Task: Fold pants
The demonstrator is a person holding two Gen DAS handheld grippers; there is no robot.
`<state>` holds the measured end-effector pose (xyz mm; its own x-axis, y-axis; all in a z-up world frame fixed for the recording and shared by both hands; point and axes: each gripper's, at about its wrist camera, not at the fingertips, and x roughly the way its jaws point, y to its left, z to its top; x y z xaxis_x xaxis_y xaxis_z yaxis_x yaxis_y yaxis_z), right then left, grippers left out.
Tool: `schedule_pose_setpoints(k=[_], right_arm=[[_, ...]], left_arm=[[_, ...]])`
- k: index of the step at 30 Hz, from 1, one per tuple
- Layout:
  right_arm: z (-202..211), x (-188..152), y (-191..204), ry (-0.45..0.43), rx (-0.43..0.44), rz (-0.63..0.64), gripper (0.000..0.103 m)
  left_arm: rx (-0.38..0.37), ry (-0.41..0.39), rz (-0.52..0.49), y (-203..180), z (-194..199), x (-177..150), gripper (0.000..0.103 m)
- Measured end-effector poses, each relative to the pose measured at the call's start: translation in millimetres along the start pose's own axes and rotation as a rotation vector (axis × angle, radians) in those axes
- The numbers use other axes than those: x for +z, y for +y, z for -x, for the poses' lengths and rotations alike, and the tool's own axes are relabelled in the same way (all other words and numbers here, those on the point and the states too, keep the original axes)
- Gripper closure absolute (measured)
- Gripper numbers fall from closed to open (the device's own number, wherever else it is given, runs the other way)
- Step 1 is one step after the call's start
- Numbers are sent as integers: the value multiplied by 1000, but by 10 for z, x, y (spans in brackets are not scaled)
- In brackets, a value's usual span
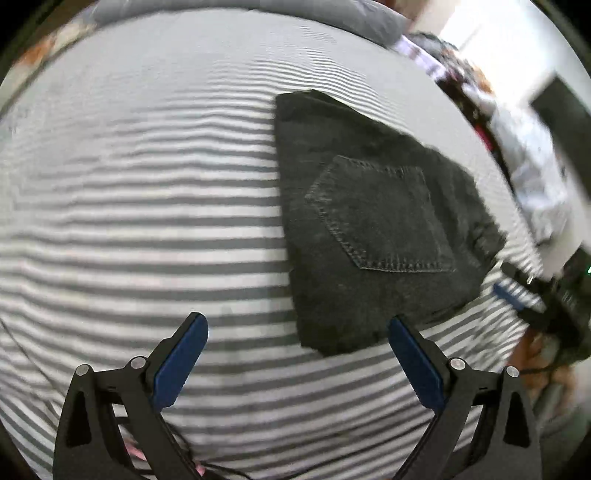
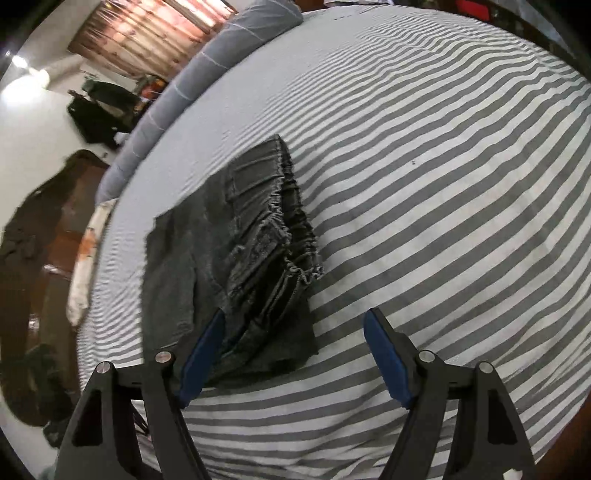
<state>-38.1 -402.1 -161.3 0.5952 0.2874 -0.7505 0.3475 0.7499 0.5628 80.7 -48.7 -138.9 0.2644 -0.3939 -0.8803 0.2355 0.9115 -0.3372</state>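
The pants (image 1: 373,221) lie folded into a compact dark denim bundle on the bed (image 1: 147,221), resting flat on its grey and white striped sheet. In the left wrist view 1 stitched back pocket (image 1: 380,218) faces up near the middle of the bundle. In the right wrist view the elastic waistband (image 2: 284,221) shows as gathered, stacked layers along the bundle's right edge, so several thicknesses of cloth lie on top of each other.

The left gripper (image 1: 297,332) hangs above the sheet just in front of the pants' near corner, its 2 blue-padded fingers (image 1: 181,362) spread wide apart with nothing between them. Its right finger sits close by the pants' lower edge; I cannot tell whether it touches the cloth.

The right gripper (image 2: 295,332) is likewise wide open and holds nothing. Its left finger (image 2: 201,358) overlaps the pants' near edge in that view, while the other finger is over bare striped sheet to the right of the pants.

Beyond the pants, a long grey bolster (image 2: 207,74) runs along the far side of the bed. Past it, a reddish curtain (image 2: 147,33) hangs against a pale wall. Dark clothes (image 2: 99,110) hang on that wall, well apart from the pants.
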Motion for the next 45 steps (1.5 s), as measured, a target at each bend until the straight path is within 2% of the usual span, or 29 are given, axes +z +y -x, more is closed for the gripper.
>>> schedule_pose_setpoints(k=[3,10,21,28,35,39,42,43,44,45], right_arm=[[-5,15,-66,24,76,-15,28],[-219,40,-55,81,101,2,28],[-461,181,65,104,197,85,28],[-579,315,82,89,266,112,28],[-829,517,222,92,315,121,27],[-963,604,339,99,321,155,27],[-1070,682,367,106,343,132,27],[-1091,705,372,110,348,117,27],[-1093,714,376,115,352,106,29],[-1080,706,371,118,347,100,42]], left_arm=[[-58,4,97,162,55,25,5],[-126,13,234,333,-25,174,7],[-167,43,162,128,-350,463,12],[-214,53,106,-10,-490,662,14],[-216,58,49,-188,-642,841,16],[-169,37,3,-304,-708,916,16],[-154,23,-11,-336,-729,944,16],[-153,23,-10,-331,-717,944,17],[-147,19,-8,-326,-703,945,25],[-125,8,-13,-309,-669,928,32]])
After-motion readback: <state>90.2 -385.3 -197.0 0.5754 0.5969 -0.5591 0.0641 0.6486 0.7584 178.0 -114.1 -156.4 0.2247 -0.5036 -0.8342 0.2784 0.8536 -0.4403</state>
